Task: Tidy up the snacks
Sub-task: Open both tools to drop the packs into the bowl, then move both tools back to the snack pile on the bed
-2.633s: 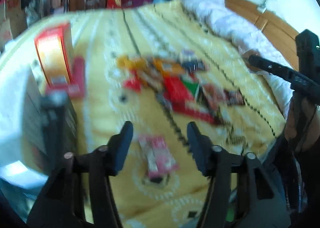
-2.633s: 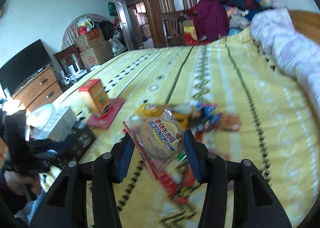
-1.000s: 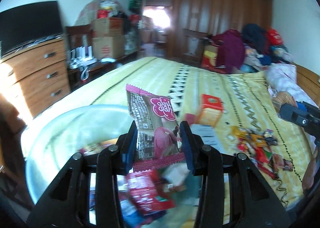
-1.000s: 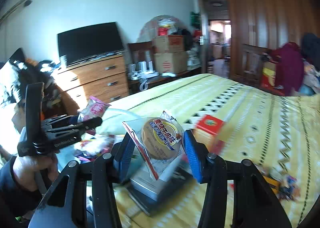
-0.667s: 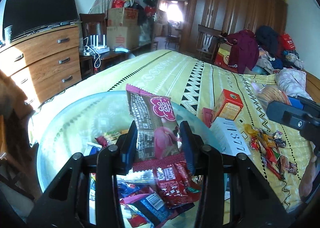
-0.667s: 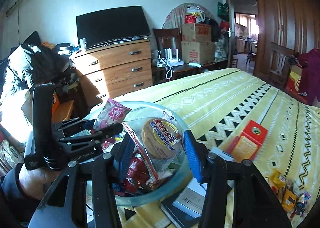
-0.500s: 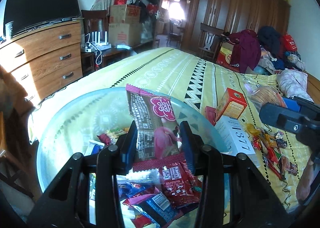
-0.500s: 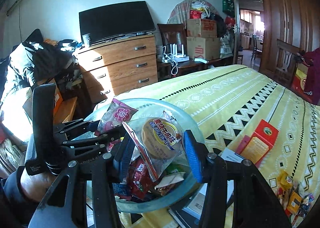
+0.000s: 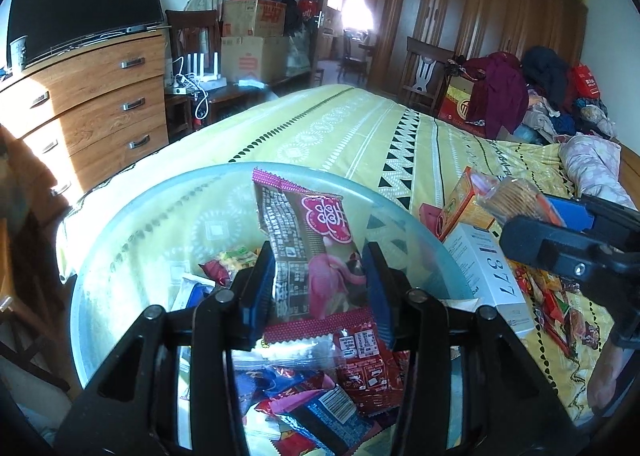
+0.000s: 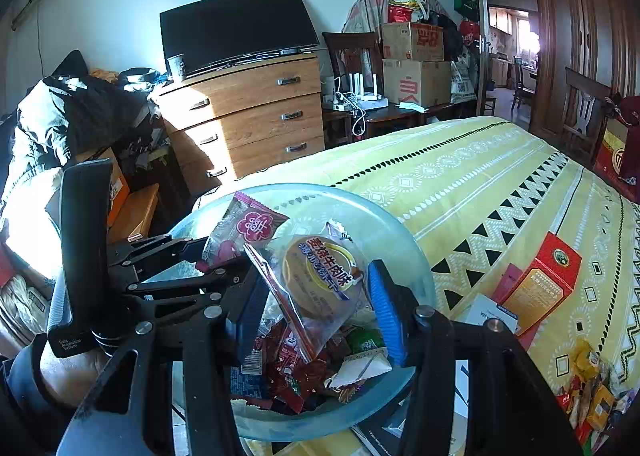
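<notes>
**Two grippers, two packets, one glass bowl**

Two grippers hung over the one glass bowl (image 9: 120, 240), each with a single packet between its jaws, and both sets of jaws were easing apart. The left gripper (image 9: 318, 284) had the maroon snack packet (image 9: 308, 240) standing upright between its blue pads, long axis vertical, crimped end up and the pink flower logo near the top. The right gripper (image 10: 316, 300) had the clear round-biscuit packet (image 10: 320, 280) between its pads, tilted, its red-edged seam slanting down toward the bowl. Whether either pair of pads pressed on its packet at that instant I could not tell.

Beneath both, the bowl held a heap of mixed wrappers (image 10: 296, 368), mostly red with some blue; too jumbled to count. The bowl sat at the near edge of the yellow patterned bed cover (image 10: 500, 176).

Just beyond the bowl lay one white box (image 9: 488, 268) marked 377 and one upright orange-red carton (image 10: 540, 284). A loose scatter of small sweets (image 10: 592, 396) lay farther right on the cover.

The left wrist view alone showed the wardrobe (image 9: 480, 16) and the clothes pile (image 9: 540, 84) at the far end. The right wrist view alone showed the person's hand (image 10: 68, 372) under the left gripper's handle. One three-drawer wooden dresser (image 10: 256, 116) with one dark television (image 10: 236, 28) stood behind
</notes>
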Demonstrator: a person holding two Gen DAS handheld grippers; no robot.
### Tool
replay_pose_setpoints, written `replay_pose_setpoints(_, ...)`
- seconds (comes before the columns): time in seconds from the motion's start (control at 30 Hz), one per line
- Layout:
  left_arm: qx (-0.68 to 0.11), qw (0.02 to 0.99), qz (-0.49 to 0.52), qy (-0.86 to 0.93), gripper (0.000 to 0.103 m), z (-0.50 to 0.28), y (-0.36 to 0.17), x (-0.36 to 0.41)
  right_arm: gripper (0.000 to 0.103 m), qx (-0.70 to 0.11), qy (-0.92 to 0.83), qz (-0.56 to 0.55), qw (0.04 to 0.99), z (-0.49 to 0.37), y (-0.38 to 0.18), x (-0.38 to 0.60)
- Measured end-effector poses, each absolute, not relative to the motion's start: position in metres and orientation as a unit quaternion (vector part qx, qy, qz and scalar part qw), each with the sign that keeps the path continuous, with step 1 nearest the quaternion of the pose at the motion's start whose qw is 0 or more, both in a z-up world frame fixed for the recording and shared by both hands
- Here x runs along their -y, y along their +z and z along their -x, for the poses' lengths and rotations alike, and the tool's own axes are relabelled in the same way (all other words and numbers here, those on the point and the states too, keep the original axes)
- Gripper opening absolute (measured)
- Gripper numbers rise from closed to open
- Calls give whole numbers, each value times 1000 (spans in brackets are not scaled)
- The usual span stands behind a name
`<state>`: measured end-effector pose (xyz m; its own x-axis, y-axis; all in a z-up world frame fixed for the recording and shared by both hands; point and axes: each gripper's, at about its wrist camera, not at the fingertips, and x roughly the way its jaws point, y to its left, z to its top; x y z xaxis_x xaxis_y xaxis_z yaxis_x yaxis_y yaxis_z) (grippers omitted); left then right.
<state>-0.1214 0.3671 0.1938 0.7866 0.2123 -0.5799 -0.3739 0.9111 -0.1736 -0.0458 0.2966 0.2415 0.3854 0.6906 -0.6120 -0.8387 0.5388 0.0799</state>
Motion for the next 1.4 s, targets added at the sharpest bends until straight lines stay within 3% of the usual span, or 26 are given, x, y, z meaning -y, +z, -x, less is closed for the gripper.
replay_pose_setpoints(0.07, -288, 933, 144, 161, 50, 121, 193, -369, 64, -304, 464, 119, 823, 46, 242, -297)
replay_pose_setpoints(0.17, -289, 932, 144, 164, 65, 120, 194, -370, 70, -301, 462, 116, 826, 46, 244, -296)
replay_pose_setpoints(0.3, -291, 931, 147, 163, 93, 121, 194, -369, 72, -302, 457, 107, 830, 46, 243, -287)
replay_pose_setpoints(0.4, -280, 935, 159, 151, 94, 124, 198, -365, 76, -305, 446, 95, 836, 56, 234, -263)
replay_pose_setpoints(0.47, -273, 939, 161, 136, 94, 123, 203, -355, 87, -308, 428, 86, 845, 67, 219, -235)
replay_pose_setpoints(0.73, -250, 963, 92, -38, 94, 103, 237, -220, 87, -384, 288, 65, 875, 108, 134, -65)
replay_pose_setpoints(0.97, -338, 926, 46, -165, 94, 64, 190, -96, 87, -435, 137, -21, 890, 87, 93, 104)
replay_pose_setpoints(1.13, -399, 898, 29, -183, 93, 36, 148, -50, 77, -461, 87, -84, 879, 30, 61, 171)
replay_pose_setpoints(1.3, -416, 891, 32, -178, 93, 0, 130, -29, 67, -487, 82, -66, 867, -18, 26, 186)
replay_pose_setpoints(1.4, -425, 885, 36, -187, 93, -28, 117, -11, 42, -486, 87, -55, 868, -20, 11, 192)
